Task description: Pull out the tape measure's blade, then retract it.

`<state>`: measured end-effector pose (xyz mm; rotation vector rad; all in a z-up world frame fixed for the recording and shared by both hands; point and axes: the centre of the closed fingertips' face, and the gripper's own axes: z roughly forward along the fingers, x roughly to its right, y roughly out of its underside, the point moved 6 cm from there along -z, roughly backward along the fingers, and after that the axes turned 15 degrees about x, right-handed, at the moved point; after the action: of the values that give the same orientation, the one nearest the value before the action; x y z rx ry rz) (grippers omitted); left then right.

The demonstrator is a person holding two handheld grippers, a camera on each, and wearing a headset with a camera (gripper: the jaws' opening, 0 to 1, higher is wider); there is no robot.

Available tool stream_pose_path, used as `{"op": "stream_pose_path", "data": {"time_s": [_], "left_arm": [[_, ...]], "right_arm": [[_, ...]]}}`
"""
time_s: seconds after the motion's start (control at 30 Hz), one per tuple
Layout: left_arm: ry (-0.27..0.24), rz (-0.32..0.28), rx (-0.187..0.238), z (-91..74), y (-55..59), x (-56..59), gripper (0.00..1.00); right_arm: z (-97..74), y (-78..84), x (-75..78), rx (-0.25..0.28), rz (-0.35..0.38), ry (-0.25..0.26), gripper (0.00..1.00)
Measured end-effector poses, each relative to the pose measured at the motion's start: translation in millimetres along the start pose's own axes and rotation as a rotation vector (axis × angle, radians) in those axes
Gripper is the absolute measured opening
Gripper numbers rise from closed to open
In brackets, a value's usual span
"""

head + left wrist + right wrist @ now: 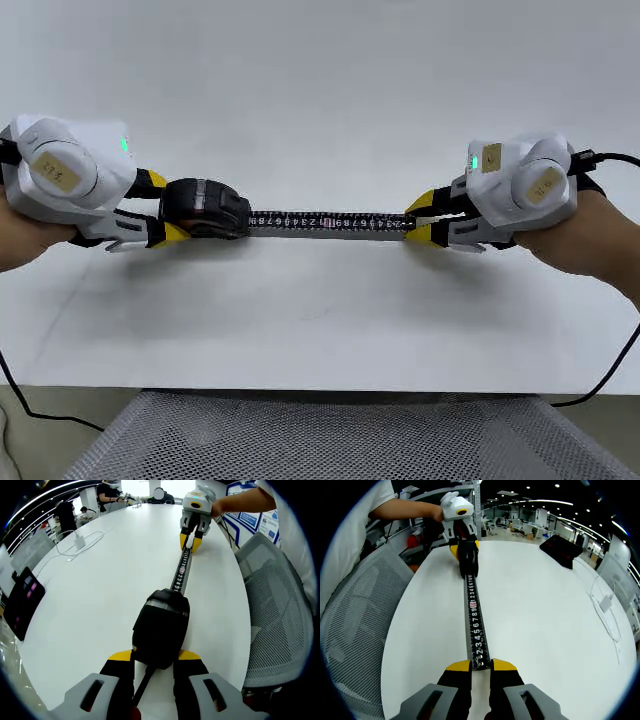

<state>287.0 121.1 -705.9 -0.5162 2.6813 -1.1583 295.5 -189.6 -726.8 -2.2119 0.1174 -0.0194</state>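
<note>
Gripping the tape measure [205, 208] by the rear of its black case, the left hand-held gripper [165, 207] was clenched, one yellow-tipped jaw on each side. In the left gripper view the case [161, 627] sat right in front of the jaws, blade slot facing away.

The right hand-held gripper [418, 220] was clamped on the free end of the blade [330, 221]. In the right gripper view the blade tip sat between the two jaws, numbers starting just beyond them and running up towards the case [468, 560].

The blade was partly out, stretched straight and roughly level between the two grippers, printed face up. The grippers faced each other, well apart, left one at the left of the head view, right one at the right.

The whole span was over the white counter [320, 90], near its front edge. A shadow lay under the blade. Couldn't tell whether the case touched the counter or sat just above it.

A grey mesh chair [330, 440] was at the front edge of the counter. A black cable [622, 365] ran down from the right hand-held gripper. In the left gripper view, a white charger with cord [80, 542] and a dark flat device [22, 602] lay on the far side of the counter.
</note>
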Motion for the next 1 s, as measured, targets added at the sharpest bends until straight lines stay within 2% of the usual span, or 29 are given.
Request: {"op": "stream_pose_path", "data": {"time_s": [0.4,0.43,0.47,1.0], "left_arm": [[0.002,0.001,-0.003,0.1,-0.2,0.3,0.23],[0.002,0.001,-0.003,0.1,-0.3,0.3,0.23],[0.002,0.000,-0.002,0.1,-0.3,0.3,0.23],[0.001,0.003,-0.002,0.0,-0.7,0.6,0.23]], "right_arm": [[-8.1,7.4,0.3,-0.026,0.010,0.005,0.09],[-10.3,9.8,-0.7,-0.045,0.025,0.010,0.09],[-8.9,8.0,0.5,-0.032,0.014,0.009,0.09],[-22.0,14.3,0.5,-0.067,0.023,0.018,0.09]]}}
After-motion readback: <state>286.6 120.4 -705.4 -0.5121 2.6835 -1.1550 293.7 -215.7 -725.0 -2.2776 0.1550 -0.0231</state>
